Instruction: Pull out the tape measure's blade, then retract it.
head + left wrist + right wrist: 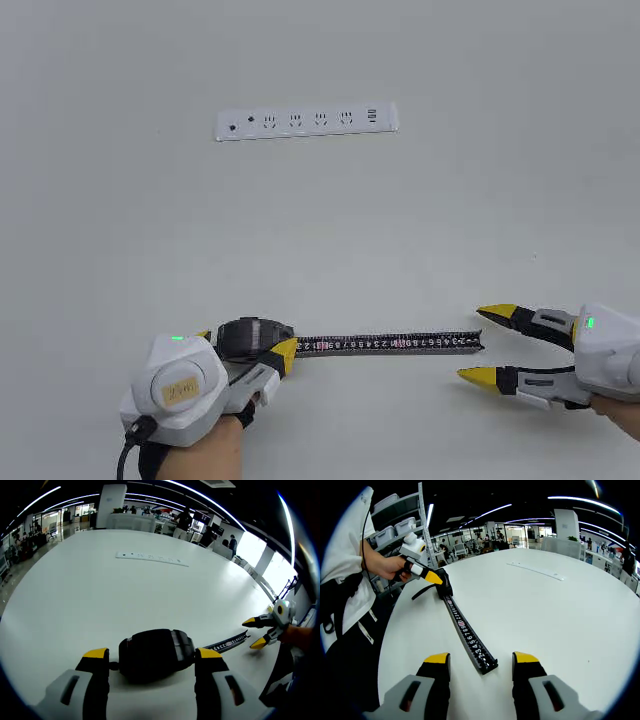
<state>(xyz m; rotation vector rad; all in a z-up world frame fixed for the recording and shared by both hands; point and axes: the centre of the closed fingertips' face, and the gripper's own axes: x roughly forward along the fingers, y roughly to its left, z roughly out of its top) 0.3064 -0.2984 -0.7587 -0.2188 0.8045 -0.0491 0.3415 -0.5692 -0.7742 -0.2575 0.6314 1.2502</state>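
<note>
The tape measure [255, 337] is clamped in the left gripper [247, 343] on the white table [320, 230]. Its blade [390, 343] is extended, and the tip is flanked, untouched, by the right gripper's [471, 344] parted jaws.

Head view was bright, evenly lit from overhead, sharp; only faint soft shadows on the white table [320, 250]. Both gripper views bent hard at the edges. Left gripper view: ceiling strip lights [210, 501] glared at 1 o'clock, windows [252, 547] blew out at 2 o'clock.
</note>
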